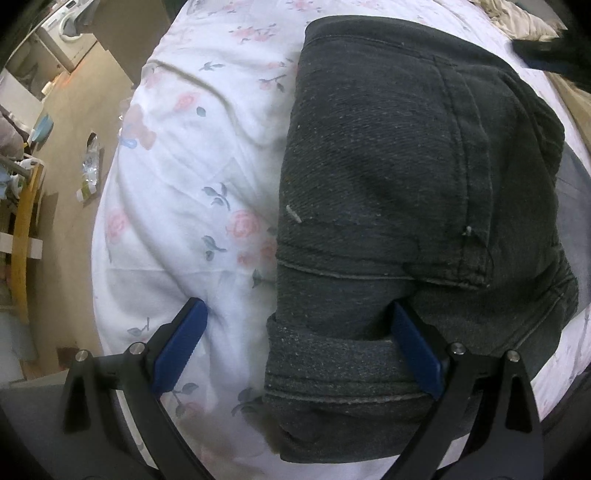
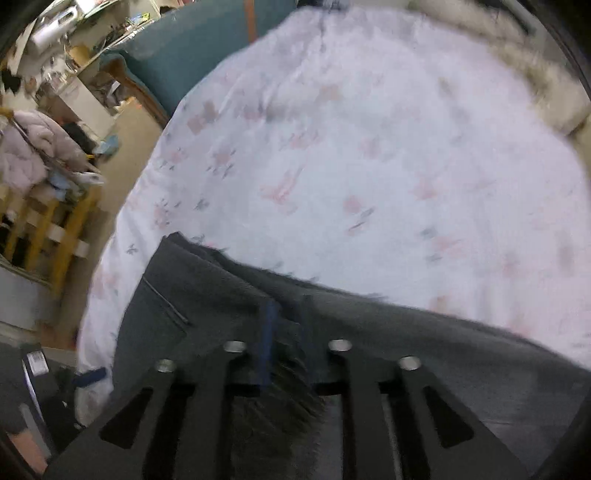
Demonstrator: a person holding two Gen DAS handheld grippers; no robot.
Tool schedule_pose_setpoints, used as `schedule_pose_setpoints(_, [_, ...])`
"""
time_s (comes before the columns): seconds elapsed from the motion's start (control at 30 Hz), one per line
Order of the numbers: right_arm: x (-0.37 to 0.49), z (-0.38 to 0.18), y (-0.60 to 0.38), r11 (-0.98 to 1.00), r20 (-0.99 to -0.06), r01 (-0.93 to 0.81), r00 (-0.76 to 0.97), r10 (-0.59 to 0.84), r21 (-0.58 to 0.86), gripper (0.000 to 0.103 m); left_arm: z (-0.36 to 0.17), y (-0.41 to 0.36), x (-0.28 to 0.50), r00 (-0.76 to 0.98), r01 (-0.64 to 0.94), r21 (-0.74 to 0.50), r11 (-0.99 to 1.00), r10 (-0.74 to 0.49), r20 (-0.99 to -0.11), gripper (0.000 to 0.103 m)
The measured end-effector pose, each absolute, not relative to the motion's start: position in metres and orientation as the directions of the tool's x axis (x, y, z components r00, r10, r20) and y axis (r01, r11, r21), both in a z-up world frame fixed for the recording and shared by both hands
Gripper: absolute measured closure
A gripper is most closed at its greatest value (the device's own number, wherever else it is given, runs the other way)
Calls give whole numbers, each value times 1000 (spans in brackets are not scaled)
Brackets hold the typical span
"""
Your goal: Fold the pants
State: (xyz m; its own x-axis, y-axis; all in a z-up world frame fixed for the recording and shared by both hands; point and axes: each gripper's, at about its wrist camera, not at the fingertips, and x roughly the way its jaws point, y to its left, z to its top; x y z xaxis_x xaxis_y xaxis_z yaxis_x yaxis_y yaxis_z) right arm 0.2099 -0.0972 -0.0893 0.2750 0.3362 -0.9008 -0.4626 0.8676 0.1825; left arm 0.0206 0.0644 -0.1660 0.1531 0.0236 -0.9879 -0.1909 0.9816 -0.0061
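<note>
Dark grey denim pants (image 1: 399, 192) lie folded in a thick bundle on a white floral bedsheet (image 1: 192, 192). My left gripper (image 1: 295, 314) is open, its left finger (image 1: 181, 343) over the bare sheet and its right finger (image 1: 413, 350) resting on the folded hem at the near end. In the blurred right wrist view the pants (image 2: 388, 332) run across the lower frame. My right gripper (image 2: 286, 325) is shut on a fold of the pants, with fabric pinched between its blue pads.
The bed's left edge (image 1: 99, 229) drops to a tan floor with litter (image 1: 88, 166). A yellow wooden frame (image 2: 59, 229) and piled clothes (image 2: 33, 155) stand left of the bed. A teal chair (image 2: 192, 48) is at the back. Beige bedding (image 1: 517, 18) lies at far right.
</note>
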Motion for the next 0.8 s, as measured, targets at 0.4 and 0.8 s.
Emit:
schedule_pose_setpoints(0.4, [176,-140,-92,907,-914,-415,336,228,74,77,-166,55,19,166,-192,1,981,34,-986,5])
schedule_pose_setpoints(0.8, [161,-98,-131,895,-901,-362,241,361,261,67,-131,42,12,263,-179,-22,984,27,-964,8])
